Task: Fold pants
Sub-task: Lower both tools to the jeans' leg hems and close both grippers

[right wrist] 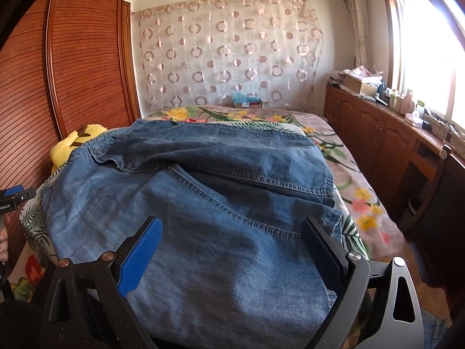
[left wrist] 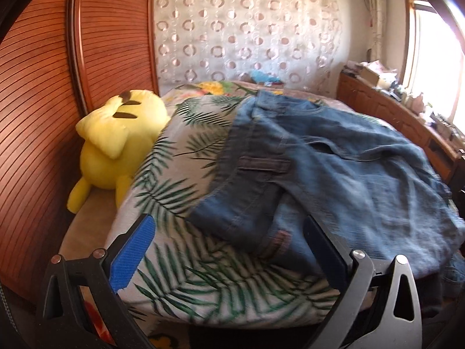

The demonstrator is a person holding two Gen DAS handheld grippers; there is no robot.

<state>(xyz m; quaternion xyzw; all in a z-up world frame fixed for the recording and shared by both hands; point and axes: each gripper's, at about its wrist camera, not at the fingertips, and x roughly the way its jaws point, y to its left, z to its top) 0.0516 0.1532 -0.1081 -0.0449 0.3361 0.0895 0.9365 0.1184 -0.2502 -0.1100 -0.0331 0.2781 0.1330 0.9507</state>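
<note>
Blue denim pants point(left wrist: 334, 168) lie rumpled on a leaf-print blanket point(left wrist: 180, 157) over the bed, waistband toward the left with a belt loop showing. My left gripper point(left wrist: 229, 226) hovers open at the near left edge of the bed, its jaws straddling the waistband corner without closing on it. In the right wrist view the pants point(right wrist: 203, 203) spread wide across the bed, one layer folded over with a stitched hem on top. My right gripper point(right wrist: 232, 229) is open just above the near denim. The left gripper point(right wrist: 14, 196) shows at the far left of that view.
A yellow plush toy point(left wrist: 116, 148) lies between the bed and a wooden slatted wardrobe point(left wrist: 43, 87) on the left. A wooden cabinet point(right wrist: 386, 145) with clutter runs under the window on the right. A floral bedsheet point(right wrist: 357, 186) covers the bed's right side. A box point(right wrist: 247, 103) sits at the far end.
</note>
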